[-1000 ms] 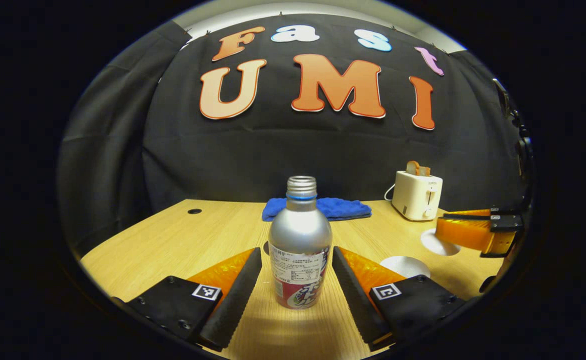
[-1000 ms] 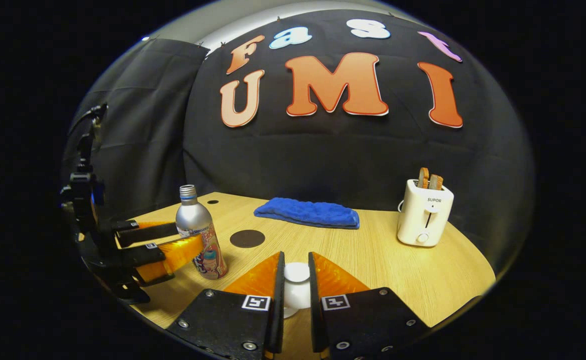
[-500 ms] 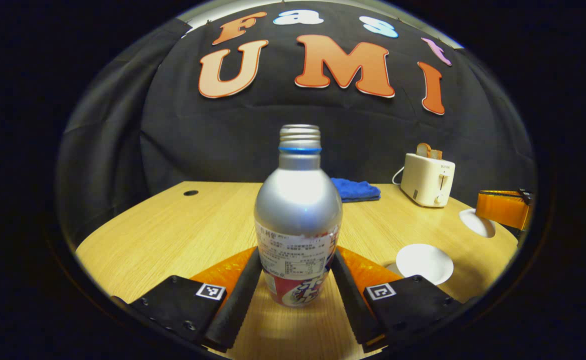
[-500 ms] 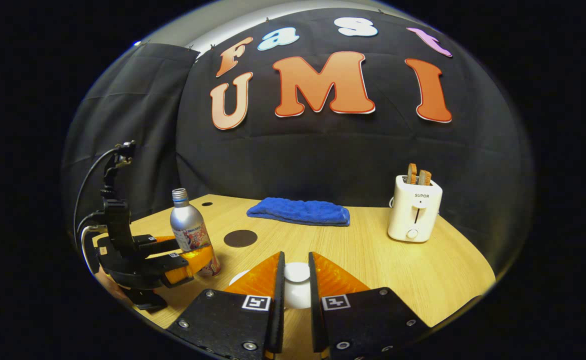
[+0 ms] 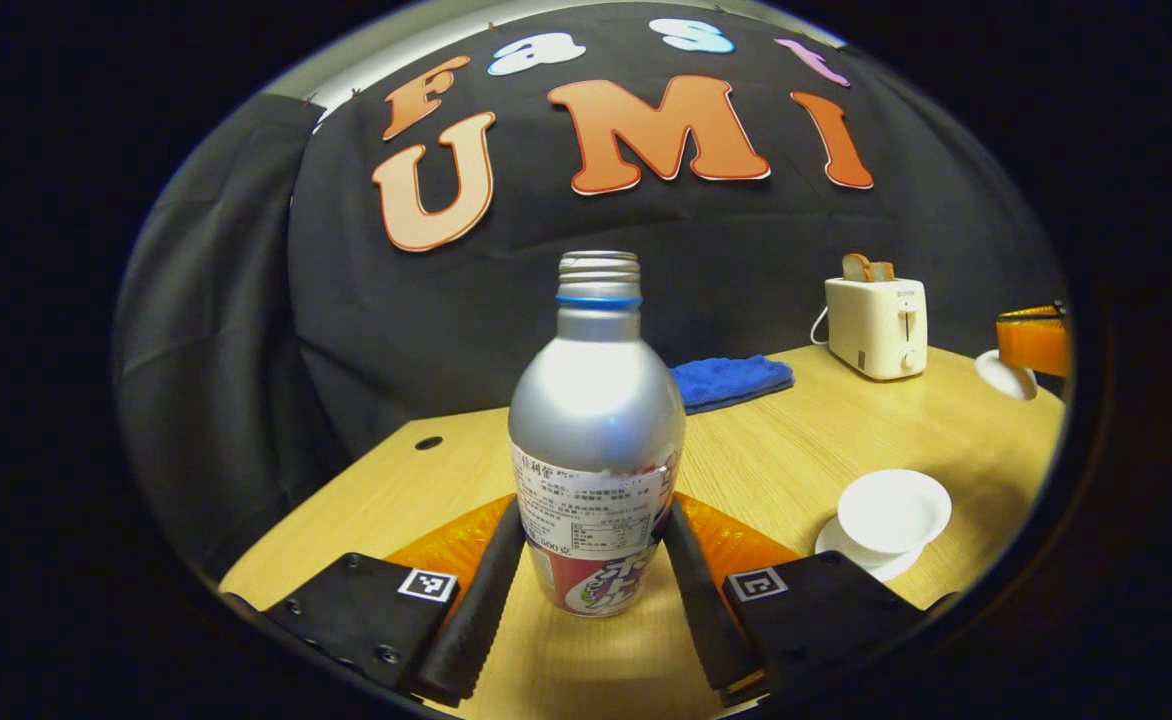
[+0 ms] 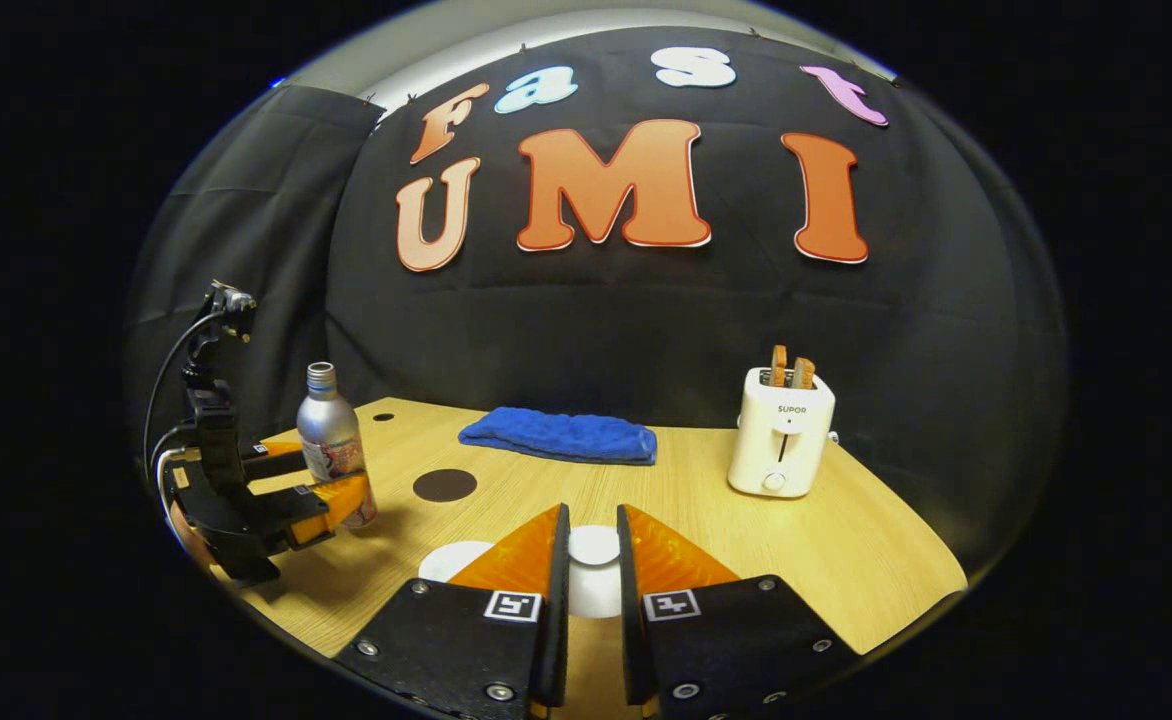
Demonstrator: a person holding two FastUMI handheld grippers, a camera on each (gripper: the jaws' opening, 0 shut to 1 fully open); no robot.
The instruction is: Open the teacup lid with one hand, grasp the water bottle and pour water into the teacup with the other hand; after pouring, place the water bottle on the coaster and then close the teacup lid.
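1. 2 grips set: left gripper point(image 5: 594, 560) clamped on water bottle point(image 5: 596, 440), bottle upright, seemingly lifted just above table point(image 5: 846, 420).
2. Right gripper point(image 6: 592, 590) pinched on teacup lid point(image 6: 594, 548), held off the cup.
3. Teacup point(image 5: 892, 512) open on its saucer, right of bottle.
4. Next, likely: carry over cup, tilt slowly, then coaster point(image 6: 444, 485).

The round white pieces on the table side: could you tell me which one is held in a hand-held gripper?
The teacup lid, gripped by its knob in the right hand-held gripper. The open teacup sits on its saucer, untouched by either one.
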